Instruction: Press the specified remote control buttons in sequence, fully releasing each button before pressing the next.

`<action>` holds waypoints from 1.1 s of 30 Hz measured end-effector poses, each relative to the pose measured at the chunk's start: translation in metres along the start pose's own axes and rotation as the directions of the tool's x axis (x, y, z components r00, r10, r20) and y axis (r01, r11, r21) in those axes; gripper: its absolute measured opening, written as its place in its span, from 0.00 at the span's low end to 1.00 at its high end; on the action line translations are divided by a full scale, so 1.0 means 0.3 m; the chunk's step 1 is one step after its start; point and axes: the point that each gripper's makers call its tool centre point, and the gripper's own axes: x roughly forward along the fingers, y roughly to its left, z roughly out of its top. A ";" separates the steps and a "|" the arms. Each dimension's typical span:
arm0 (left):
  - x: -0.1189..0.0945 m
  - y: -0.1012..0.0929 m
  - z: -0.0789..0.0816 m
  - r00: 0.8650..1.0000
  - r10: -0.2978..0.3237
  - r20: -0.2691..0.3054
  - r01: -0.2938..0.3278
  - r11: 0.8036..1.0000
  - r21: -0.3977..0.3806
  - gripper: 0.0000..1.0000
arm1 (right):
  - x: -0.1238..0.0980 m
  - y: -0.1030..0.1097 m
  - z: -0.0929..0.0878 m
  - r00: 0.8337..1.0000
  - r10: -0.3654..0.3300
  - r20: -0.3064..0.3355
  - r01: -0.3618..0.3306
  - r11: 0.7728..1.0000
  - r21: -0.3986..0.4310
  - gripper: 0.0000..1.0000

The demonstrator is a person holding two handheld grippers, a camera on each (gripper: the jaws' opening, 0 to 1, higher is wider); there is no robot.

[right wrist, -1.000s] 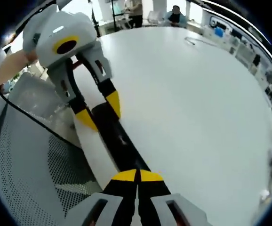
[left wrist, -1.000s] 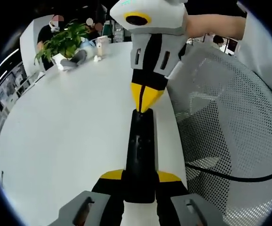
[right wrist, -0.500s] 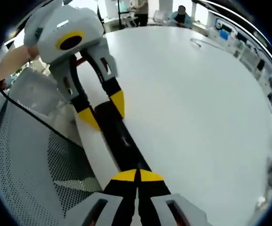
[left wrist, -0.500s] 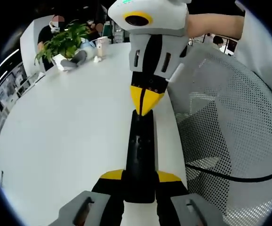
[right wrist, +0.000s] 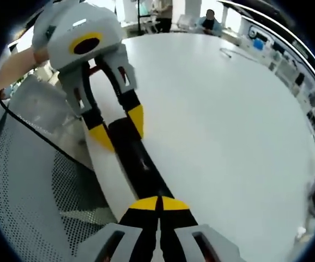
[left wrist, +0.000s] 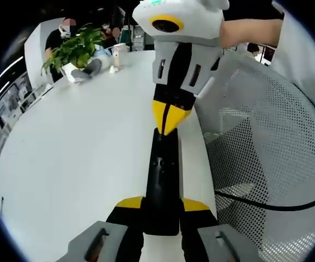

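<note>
A slim black remote (left wrist: 163, 169) lies lengthwise over the white table (left wrist: 81, 153). My left gripper (left wrist: 163, 205) is shut on its near end, one yellow tip on each side. My right gripper (left wrist: 167, 119) comes down from the top with its yellow tips shut together, touching the remote's far end. In the right gripper view, the right gripper (right wrist: 158, 204) rests shut on the near end of the remote (right wrist: 138, 164). There the left gripper (right wrist: 119, 128) clasps the far end from the upper left.
A grey mesh chair (left wrist: 266, 153) stands close beside the table's edge, with a black cable (left wrist: 266, 206) across it. A potted plant (left wrist: 76, 49) and small items sit at the table's far side, where people are seated. The chair mesh (right wrist: 32, 185) borders the remote.
The right gripper's body has leaned slightly to the right in the left gripper view, while its tips stay at the remote's far end. The left gripper's hold is unchanged.
</note>
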 end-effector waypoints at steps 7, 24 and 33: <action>0.000 0.001 0.001 1.000 0.002 0.003 -0.002 1.000 0.003 0.23 | -0.008 0.019 0.053 0.997 0.036 0.062 -0.036 0.999 -0.005 0.00; 0.001 0.001 0.000 1.000 0.007 0.016 -0.007 1.000 0.006 0.23 | 0.021 0.033 0.030 0.995 0.078 -0.059 -0.089 0.975 -0.202 0.00; 0.000 0.002 -0.001 1.000 0.015 0.028 -0.015 1.000 0.006 0.23 | 0.023 0.027 0.031 0.992 0.090 -0.092 -0.106 0.978 -0.180 0.00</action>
